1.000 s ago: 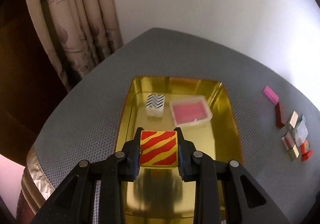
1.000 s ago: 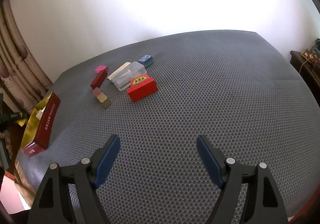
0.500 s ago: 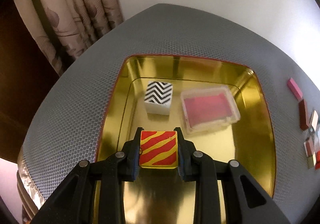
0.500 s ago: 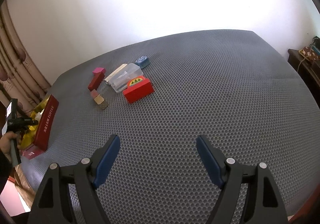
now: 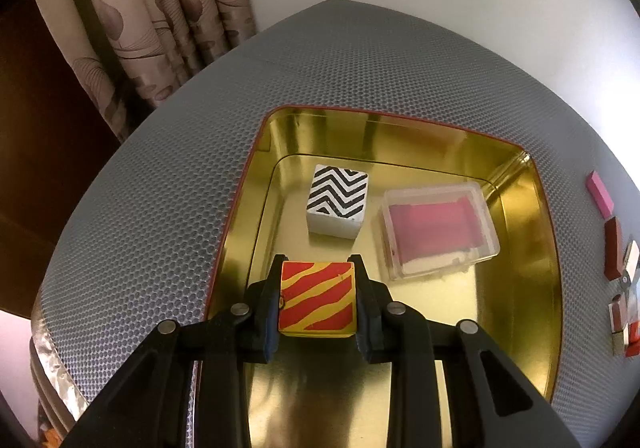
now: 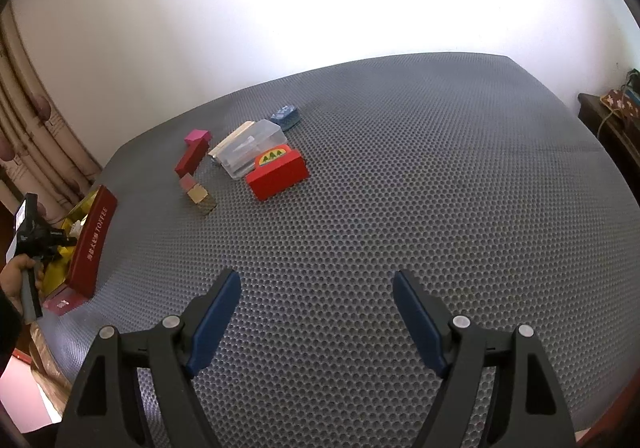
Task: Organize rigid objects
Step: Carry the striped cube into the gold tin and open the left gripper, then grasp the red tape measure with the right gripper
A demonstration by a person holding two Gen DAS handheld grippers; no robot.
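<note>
Left wrist view: the left tongs pinch a red-and-yellow striped cube between their pads, and the cube sits at the centre of the view, over the near part of a gold tin tray. The tray lies on a grey honeycomb-textured worktop. Inside the tray, at 12 o'clock from the held cube, stands a black-and-white zigzag cube. At 2 o'clock from the held cube lies a clear plastic box with pink contents, just beside the zigzag cube and apart from it. Outside the tray, at 3 o'clock, a row of small blocks lies on the worktop, a pink one farthest away. Patterned curtains hang at 11 o'clock.

Right wrist view: the right tongs stand spread wide with nothing between them, over bare grey worktop. At 11 o'clock a cluster lies well apart from them: a red box with a green-and-yellow label, a clear plastic case touching it behind, a blue patterned block farther back, a pink block, a dark red bar and a small gold cube. At 9 o'clock the tray's red outer wall, printed TOFFEE, shows at the worktop's edge, and a person's hand holds the other tool over it.
</note>
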